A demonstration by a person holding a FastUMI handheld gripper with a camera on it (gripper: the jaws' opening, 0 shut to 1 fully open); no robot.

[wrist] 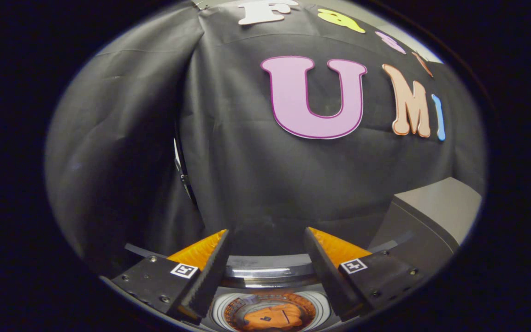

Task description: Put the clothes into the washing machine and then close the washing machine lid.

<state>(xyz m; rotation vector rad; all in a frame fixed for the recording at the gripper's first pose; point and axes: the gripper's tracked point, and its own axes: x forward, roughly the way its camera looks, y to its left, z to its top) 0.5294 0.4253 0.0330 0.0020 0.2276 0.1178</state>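
Tool fingers spread, orange clothes in drum below them.

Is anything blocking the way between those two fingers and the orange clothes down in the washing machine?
Nothing visible does. The gripper is open and holding nothing, and the orange clothes lie in the washing machine's drum, seen through the gap between the fingers. The grey lid stands raised off to the side.

We see our hand-held two-finger gripper with its jaws spread wide apart, nothing between them; each finger has a ridged inner face and slants inward towards its base; a small square marker sits on each finger's mounting block.
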